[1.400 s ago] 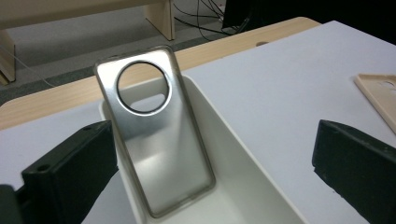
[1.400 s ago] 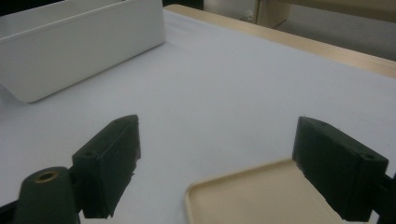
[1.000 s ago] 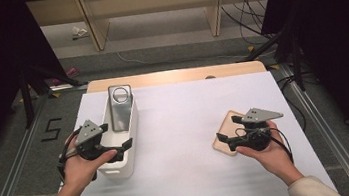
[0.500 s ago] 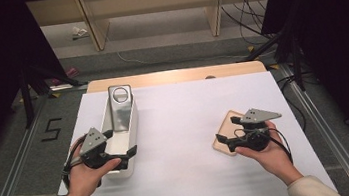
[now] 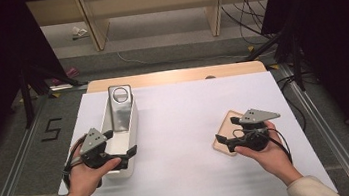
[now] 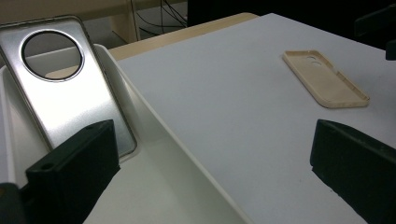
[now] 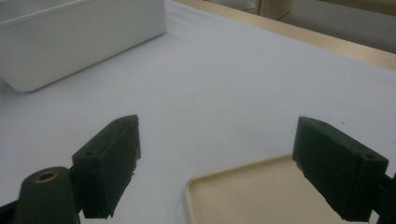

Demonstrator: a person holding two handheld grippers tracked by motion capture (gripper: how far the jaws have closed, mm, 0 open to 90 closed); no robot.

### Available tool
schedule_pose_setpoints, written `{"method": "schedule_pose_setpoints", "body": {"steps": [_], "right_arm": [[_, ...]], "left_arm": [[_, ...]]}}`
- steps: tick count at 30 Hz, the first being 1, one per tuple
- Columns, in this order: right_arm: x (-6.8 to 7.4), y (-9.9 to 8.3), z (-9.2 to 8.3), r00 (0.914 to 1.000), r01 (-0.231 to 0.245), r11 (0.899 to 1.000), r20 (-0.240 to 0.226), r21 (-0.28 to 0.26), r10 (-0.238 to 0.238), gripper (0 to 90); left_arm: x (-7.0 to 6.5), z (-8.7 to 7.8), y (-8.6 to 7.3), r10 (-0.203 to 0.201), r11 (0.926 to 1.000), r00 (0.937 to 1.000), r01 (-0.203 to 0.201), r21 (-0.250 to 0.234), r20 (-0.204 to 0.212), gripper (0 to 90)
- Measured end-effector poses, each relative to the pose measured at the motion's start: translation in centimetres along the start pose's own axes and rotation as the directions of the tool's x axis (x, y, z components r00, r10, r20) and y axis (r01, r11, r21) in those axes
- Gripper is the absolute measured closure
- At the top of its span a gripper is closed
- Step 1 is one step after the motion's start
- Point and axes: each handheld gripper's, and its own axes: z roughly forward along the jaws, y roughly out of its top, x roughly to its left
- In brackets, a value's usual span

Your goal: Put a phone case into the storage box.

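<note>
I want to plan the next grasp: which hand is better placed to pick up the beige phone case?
The right. The right gripper is open directly over the beige phone case, jaws on either side of it. The left gripper is at the white tray, far across the table.

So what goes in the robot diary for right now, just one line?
left claw: open, over white bin | right claw: open, over beige phone case | silver phone case: in bin

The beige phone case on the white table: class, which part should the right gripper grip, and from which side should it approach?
Probably the raised rim of the beige phone case, at its near corner. It lies flat, hollow side up, so the thin upstanding edge is the only graspable part. The right gripper, jaws open, should come in low from the person's side.
</note>
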Motion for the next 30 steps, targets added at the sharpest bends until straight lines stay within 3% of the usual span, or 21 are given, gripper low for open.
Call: {"method": "schedule_pose_setpoints", "body": {"steps": [5, 15, 19, 25, 30], "right_arm": [[0.09, 0.00, 0.24, 0.9999, 0.014, 1.000, -0.002, 0.023, -0.014, 20.9], [0.37, -0.20, 0.28, 0.9994, 0.034, 0.995, 0.004, 0.094, -0.035, 44.8], [0.23, -0.28, 0.26, 0.9994, 0.031, 0.991, 0.011, 0.130, -0.033, 58.7], [-0.12, -0.31, 0.10, 0.9993, 0.034, 0.978, 0.006, 0.205, -0.036, 79.5], [-0.16, -0.39, 0.25, 0.9989, 0.047, 0.965, -0.009, 0.258, -0.046, 84.4]], "left_arm": [[-0.04, 0.02, -0.12, 0.006, 1.0000, 1.0000, -0.006, 0.003, -0.008, 1.4], [-0.13, 0.17, -0.37, 0.004, 0.9999, 0.9999, -0.004, 0.010, -0.012, 1.7], [-0.18, 0.22, -0.44, 0.008, 0.9999, 0.9999, -0.007, 0.010, -0.010, 2.0], [-0.32, 0.17, -0.49, 0.015, 0.9999, 0.9999, -0.015, 0.006, -0.008, 2.3], [-0.51, 0.17, -0.56, 0.024, 0.9997, 0.9997, -0.024, 0.005, -0.004, 2.5]]}}
